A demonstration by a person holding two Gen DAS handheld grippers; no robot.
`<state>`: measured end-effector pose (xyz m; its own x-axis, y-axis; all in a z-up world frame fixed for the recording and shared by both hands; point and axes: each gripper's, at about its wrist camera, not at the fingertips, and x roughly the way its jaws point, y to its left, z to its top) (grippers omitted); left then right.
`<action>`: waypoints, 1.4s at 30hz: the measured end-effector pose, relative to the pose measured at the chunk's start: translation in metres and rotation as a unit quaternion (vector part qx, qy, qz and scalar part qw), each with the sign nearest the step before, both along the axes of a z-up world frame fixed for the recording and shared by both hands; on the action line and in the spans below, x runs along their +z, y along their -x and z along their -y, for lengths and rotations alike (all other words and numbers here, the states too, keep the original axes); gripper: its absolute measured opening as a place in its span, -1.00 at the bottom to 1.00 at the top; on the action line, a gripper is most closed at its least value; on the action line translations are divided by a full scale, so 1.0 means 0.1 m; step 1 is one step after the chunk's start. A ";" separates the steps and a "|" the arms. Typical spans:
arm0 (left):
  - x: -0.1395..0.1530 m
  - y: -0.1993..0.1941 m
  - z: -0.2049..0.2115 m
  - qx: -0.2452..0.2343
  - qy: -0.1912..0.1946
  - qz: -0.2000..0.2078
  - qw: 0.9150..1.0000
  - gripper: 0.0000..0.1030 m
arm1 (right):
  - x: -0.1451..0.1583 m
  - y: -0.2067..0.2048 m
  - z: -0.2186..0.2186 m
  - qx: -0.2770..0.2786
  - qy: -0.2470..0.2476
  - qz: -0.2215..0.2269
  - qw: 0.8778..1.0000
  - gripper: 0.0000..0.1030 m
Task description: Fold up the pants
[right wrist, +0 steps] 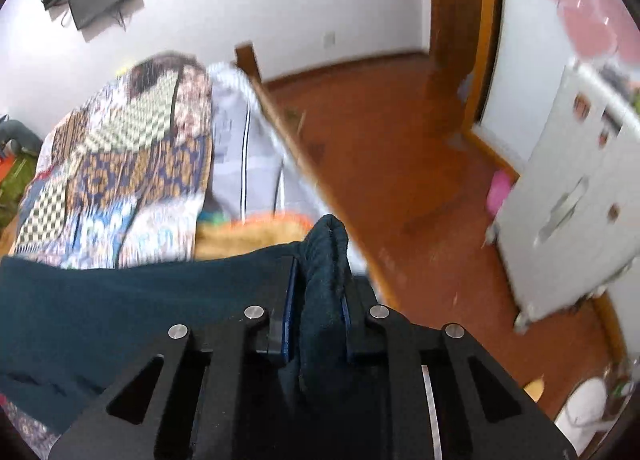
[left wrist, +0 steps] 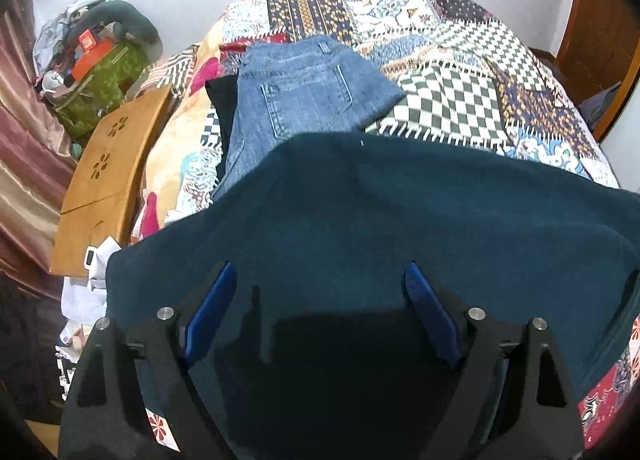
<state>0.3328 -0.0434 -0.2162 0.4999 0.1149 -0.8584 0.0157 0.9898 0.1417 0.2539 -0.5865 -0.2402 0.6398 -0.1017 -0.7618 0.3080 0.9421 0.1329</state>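
Dark teal pants (left wrist: 380,212) lie spread across the near part of a patchwork bedspread (left wrist: 460,72). My left gripper (left wrist: 320,280) is open, its blue fingers (left wrist: 212,308) wide apart just above the teal cloth and holding nothing. In the right wrist view my right gripper (right wrist: 320,284) is shut on a bunched edge of the teal pants (right wrist: 326,256), which stretch away to the left (right wrist: 120,300) over the bed. Folded blue jeans (left wrist: 304,96) lie on the bed beyond the teal pants.
A wooden board (left wrist: 108,176) and a pile of bags and clutter (left wrist: 92,68) stand left of the bed. On the right are the wooden bed frame (right wrist: 276,116), red-brown floor (right wrist: 400,164), a white cabinet (right wrist: 572,204) and a door frame (right wrist: 480,40).
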 end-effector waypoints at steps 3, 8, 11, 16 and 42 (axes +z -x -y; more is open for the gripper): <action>0.06 0.02 -0.02 0.000 0.007 0.007 1.000 0.68 | 0.11 -0.06 0.07 -0.008 0.025 0.012 1.000 -0.70; 0.00 0.04 0.01 -0.012 0.002 -0.005 1.000 0.68 | -0.32 -0.28 0.17 -0.023 -0.005 -0.057 0.998 -0.65; -0.04 0.06 0.03 -0.020 0.002 -0.014 1.000 0.68 | -0.58 -0.30 0.21 -0.023 -0.029 -0.105 0.994 -0.44; -0.07 0.10 0.15 -0.045 0.009 -0.021 0.999 0.68 | -0.45 -0.19 0.27 -0.049 -0.018 -0.144 0.988 -0.14; -0.12 0.60 0.98 -0.168 0.036 -0.026 0.985 0.70 | -0.19 0.46 -1.59 0.165 0.054 -0.114 0.978 0.31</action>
<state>0.2725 -0.1412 -0.2277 0.4550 -0.1114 -0.8835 0.3485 0.9353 0.0615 0.2077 -0.4272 -0.2597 0.4668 -0.0058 -0.8844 -0.0063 0.9999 -0.0099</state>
